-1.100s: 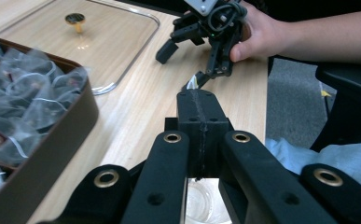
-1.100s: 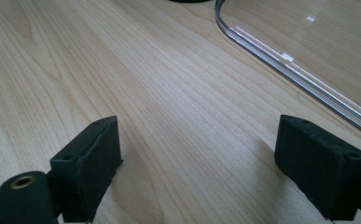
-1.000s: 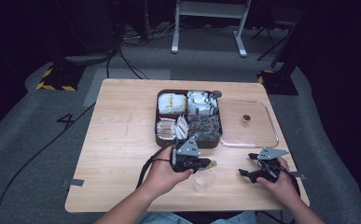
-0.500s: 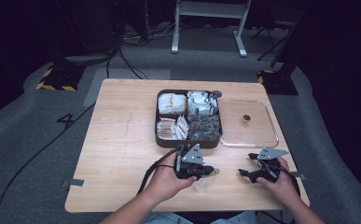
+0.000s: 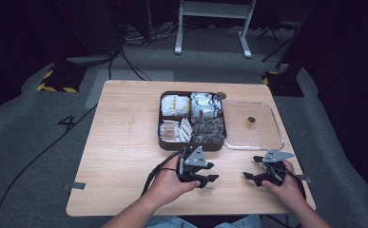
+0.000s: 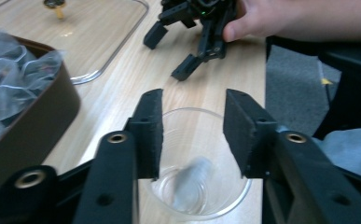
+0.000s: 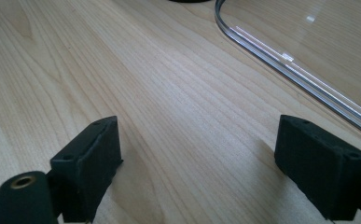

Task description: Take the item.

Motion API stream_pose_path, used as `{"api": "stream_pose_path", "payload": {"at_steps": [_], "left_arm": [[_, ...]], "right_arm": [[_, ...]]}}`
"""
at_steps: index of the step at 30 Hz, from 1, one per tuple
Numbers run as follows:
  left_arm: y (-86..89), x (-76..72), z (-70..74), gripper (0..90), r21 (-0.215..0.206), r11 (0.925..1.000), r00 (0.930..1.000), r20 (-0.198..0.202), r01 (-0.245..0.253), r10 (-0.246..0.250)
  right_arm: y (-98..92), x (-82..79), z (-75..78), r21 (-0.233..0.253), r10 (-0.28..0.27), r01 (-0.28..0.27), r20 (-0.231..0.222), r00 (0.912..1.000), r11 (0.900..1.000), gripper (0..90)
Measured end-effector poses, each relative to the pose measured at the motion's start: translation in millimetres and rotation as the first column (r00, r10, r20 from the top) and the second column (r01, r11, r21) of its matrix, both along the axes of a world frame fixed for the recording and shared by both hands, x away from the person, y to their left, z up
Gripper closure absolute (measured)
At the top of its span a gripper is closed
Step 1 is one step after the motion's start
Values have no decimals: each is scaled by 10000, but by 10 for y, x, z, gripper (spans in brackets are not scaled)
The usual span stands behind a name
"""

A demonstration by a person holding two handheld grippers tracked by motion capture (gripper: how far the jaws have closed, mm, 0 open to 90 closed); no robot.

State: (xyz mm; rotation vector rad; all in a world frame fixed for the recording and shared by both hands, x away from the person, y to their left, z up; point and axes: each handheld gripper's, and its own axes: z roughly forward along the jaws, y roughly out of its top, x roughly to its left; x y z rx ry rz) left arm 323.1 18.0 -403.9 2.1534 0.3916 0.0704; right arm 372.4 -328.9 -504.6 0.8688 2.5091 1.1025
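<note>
- Your table is pale wood, smooth and matt.
- The cup is clear, glossy plastic.
- The lid beside you is transparent and shiny.
- Your jaw pads look matt, rough, black.

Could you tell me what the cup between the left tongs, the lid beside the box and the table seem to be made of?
The cup looks like thin clear plastic: the wood grain shows through its wall. The lid seems thicker clear plastic, glossy, with highlights along its rounded rim. The table appears to be pale wood or wood-look laminate, matt, with fine straight grain; which of the two can't be told.
</note>
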Motion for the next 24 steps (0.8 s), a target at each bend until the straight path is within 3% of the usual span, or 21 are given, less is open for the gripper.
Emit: {"api": "stream_pose_path", "payload": {"at_steps": [6, 12, 17, 24], "left_arm": [[41, 21, 9, 459, 44, 9997, 9997, 41, -249, 249], [112, 38, 48, 402, 208, 9967, 9960, 437, -789, 779], [243, 45, 102, 382, 334, 9903, 9891, 638, -1347, 1324], [506, 35, 145, 361, 538, 9745, 9739, 763, -2180, 2137]], "right_arm": [[0, 0, 0, 2, -2, 2, -2, 10000, 10000, 146], [0, 0, 0, 0, 0, 0, 0, 10000, 10000, 146], [0, 0, 1, 5, -3, 3, -11, 10000, 10000, 146], [-1, -13, 1, -18, -69, 69, 11, 10000, 10000, 146]]}}
